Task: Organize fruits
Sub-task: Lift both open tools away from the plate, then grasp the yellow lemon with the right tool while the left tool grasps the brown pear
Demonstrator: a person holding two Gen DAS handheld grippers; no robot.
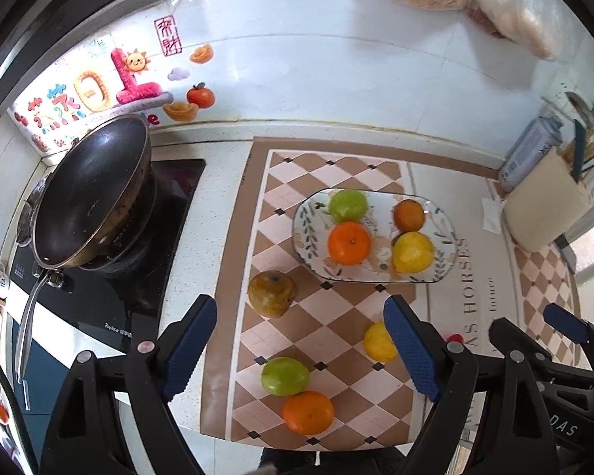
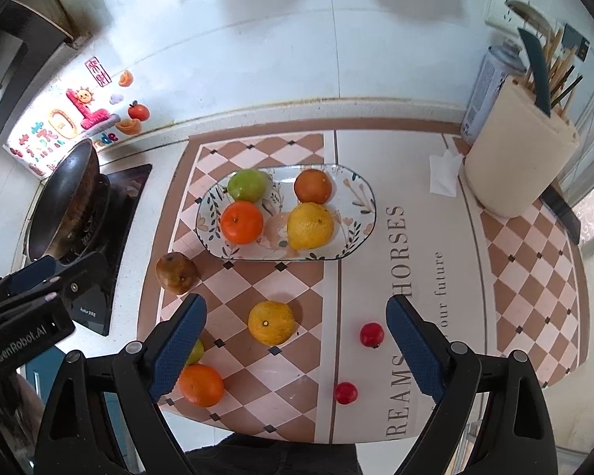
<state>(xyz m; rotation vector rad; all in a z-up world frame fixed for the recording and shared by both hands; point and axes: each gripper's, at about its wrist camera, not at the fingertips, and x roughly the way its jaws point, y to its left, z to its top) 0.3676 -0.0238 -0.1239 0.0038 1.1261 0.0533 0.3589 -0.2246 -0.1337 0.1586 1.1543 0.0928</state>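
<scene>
An oval patterned plate point(image 1: 309, 233) point(image 2: 356, 202) holds a green fruit point(image 1: 347, 204), an orange point(image 1: 348, 242), a dark orange fruit point(image 1: 408, 215) and a lemon point(image 1: 412, 252). Loose on the checkered mat point(image 2: 249, 277) lie a brown mottled fruit point(image 1: 272, 293) point(image 2: 176, 272), a yellow fruit point(image 1: 378, 341) point(image 2: 272, 323), a green fruit point(image 1: 285, 376), an orange point(image 1: 308, 412) point(image 2: 201, 384) and two small red fruits point(image 2: 371, 334) point(image 2: 345, 393). My left gripper point(image 1: 301, 350) is open and empty above the loose fruits. My right gripper point(image 2: 295, 346) is open and empty near the yellow fruit.
A black wok point(image 1: 87, 198) sits on the stove at the left. A cream utensil holder point(image 2: 522, 166) with a knife, a spray can point(image 2: 489, 87) and a crumpled tissue point(image 2: 443, 174) stand at the back right. The counter's front edge runs close below the grippers.
</scene>
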